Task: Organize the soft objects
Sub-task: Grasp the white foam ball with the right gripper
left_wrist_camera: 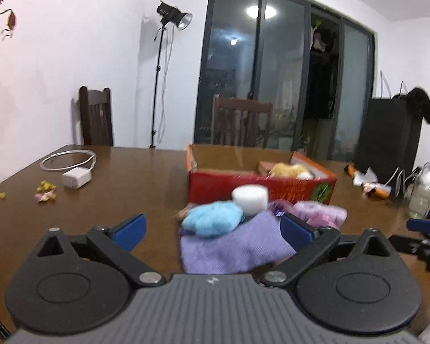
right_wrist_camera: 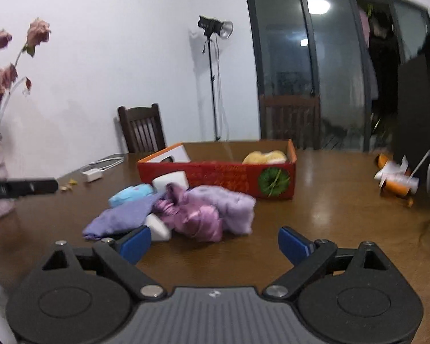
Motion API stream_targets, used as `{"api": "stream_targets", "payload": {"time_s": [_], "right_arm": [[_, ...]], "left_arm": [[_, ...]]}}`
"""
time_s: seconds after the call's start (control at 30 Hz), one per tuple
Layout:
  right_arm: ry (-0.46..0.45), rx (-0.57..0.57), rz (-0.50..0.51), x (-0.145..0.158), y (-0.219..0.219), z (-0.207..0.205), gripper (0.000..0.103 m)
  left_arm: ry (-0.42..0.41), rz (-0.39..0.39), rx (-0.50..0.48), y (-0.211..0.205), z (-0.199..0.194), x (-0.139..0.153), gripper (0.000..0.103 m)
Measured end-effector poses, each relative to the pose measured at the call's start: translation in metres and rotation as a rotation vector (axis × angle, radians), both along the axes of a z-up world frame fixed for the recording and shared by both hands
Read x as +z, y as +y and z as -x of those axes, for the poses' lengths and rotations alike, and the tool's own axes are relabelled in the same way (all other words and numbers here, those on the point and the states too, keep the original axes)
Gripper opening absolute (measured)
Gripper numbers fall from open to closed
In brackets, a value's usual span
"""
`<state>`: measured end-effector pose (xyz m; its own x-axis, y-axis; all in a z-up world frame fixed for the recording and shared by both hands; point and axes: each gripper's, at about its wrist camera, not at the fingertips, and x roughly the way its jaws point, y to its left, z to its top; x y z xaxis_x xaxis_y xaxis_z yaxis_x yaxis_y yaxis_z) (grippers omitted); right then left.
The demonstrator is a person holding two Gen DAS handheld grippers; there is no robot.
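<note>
Soft pile [right_wrist_camera: 172, 209] just ahead of right tongs [right_wrist_camera: 214, 243].

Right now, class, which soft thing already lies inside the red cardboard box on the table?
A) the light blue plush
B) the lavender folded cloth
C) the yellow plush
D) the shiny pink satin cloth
C: the yellow plush sits inside the red box, while the light blue plush, satin cloth and lavender cloth lie heaped on the table in front of it.
</note>
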<state>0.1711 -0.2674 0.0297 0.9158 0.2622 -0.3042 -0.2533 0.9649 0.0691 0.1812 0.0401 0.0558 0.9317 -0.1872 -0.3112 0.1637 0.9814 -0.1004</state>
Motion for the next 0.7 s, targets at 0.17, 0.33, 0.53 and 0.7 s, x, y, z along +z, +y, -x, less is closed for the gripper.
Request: {"api": "stream_targets", "payload": {"time_s": [0.17, 0.33, 0.53, 0.7], "right_arm": [[-0.037, 0.007, -0.025, 0.002, 0.006, -0.010, 0.093], [0.044, 0.040, 0.012, -0.001, 0.021, -0.044, 0.068], [0.058, 0.075, -0.081, 0.015, 0.035, -0.102, 0.057], [0.134, 0.119, -0.161, 0.015, 0.059, -0.176, 0.040]], "left_arm": [[0.010, 0.041, -0.055, -0.007, -0.024, -0.007, 0.102], [0.057, 0.060, -0.099, -0.011, -0.067, -0.011, 0.085], [0.140, 0.096, -0.198, -0.017, -0.153, -0.008, 0.067], [0.331, 0.212, -0.228, -0.012, -0.227, -0.029, 0.040]]}}
